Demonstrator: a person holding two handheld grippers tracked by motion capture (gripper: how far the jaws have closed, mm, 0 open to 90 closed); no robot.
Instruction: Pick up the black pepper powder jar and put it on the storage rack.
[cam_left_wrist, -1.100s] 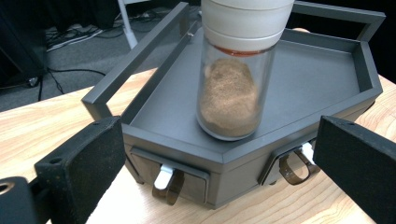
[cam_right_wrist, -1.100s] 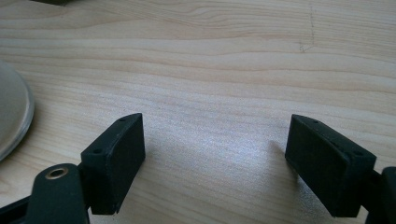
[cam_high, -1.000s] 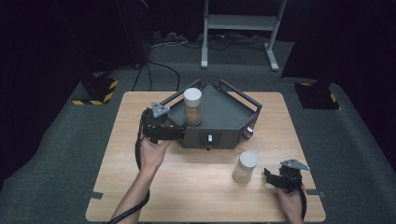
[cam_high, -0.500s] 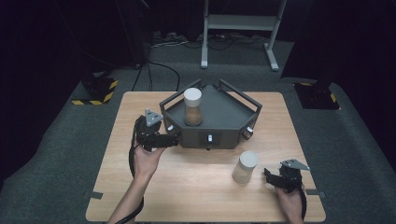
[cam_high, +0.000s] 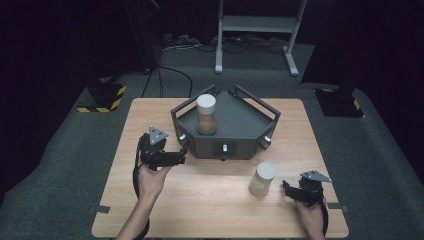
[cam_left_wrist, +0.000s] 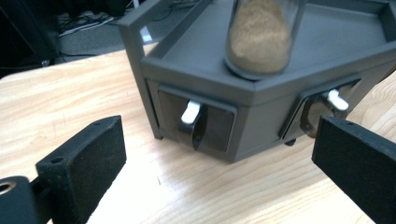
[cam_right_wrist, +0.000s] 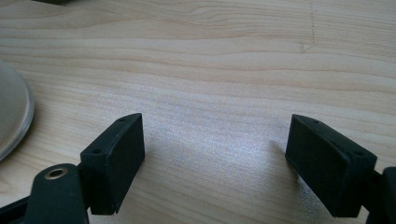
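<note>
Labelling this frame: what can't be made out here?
- Jar on the tray: top cut off by the left gripper view's upper edge.
- Jar on the table: just a sliver at the right gripper view's left edge.
- Tray drawer contents: hidden behind closed fronts.

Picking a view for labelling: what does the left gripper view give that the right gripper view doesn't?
Left gripper view: the grey tray stand from close up, two white-tipped handles on its front panels, and the bottom of a jar of brown powder standing on top; the left tongs are open and empty, aimed at the stand.

Right gripper view: the metal edge of a second jar at the left, and the right tongs, open over bare wood.

Both: the light wooden table, and open tongs holding nothing.
</note>
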